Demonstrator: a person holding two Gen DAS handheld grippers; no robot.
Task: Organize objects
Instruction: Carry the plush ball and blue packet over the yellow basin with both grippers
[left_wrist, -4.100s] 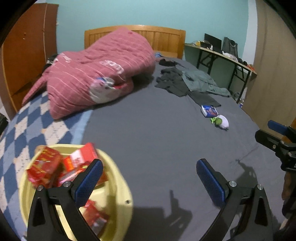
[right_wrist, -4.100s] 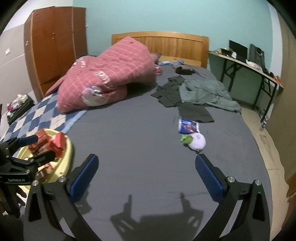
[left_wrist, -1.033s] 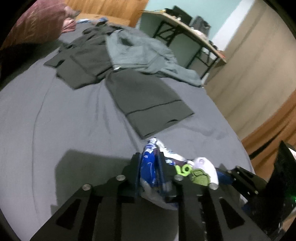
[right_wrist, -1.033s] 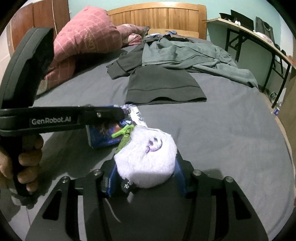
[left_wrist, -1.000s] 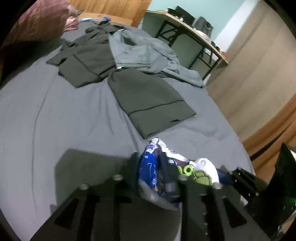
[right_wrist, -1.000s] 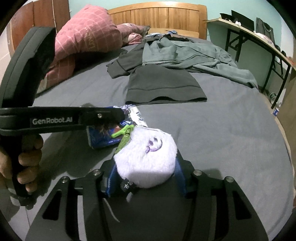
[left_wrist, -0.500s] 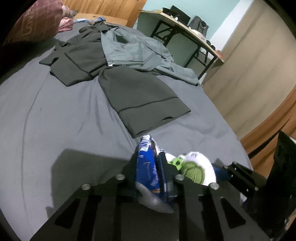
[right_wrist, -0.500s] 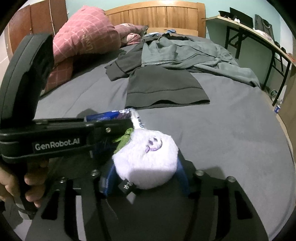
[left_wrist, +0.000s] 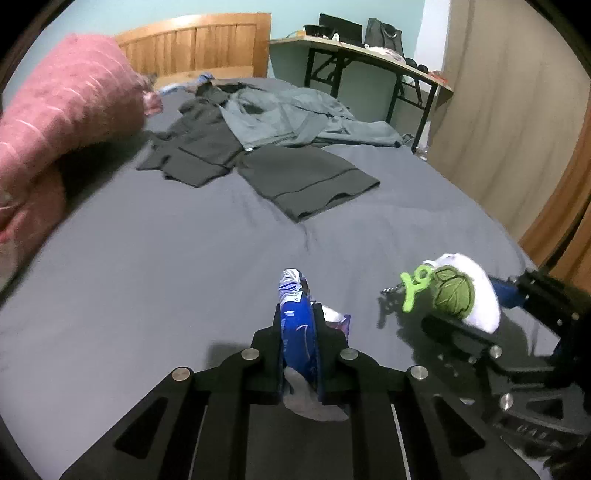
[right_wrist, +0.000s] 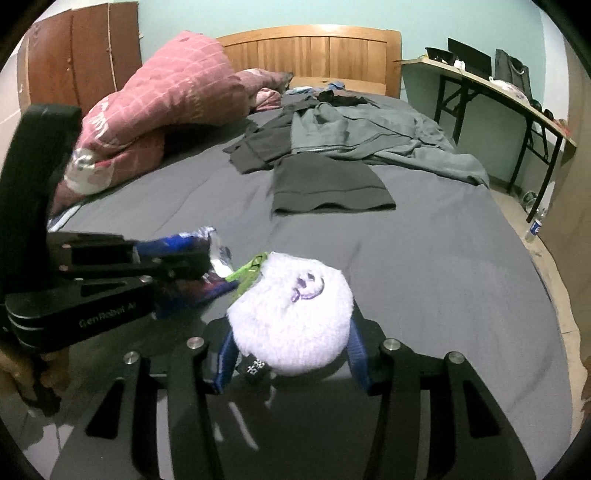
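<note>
Packet (left_wrist: 297, 334) sits clenched in the left gripper (left_wrist: 298, 328); the plush toy (right_wrist: 291, 314) is squeezed between the right gripper (right_wrist: 291, 354) fingers. Carrying both clear of the bed (left_wrist: 147, 258), grips firm, seems wise.

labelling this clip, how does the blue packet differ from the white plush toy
The blue packet is thin, glossy and crumpled, pinched edge-on in the left gripper; the white plush toy is round and fuzzy, filling the right gripper. Both are gripped above the grey bed.
</note>
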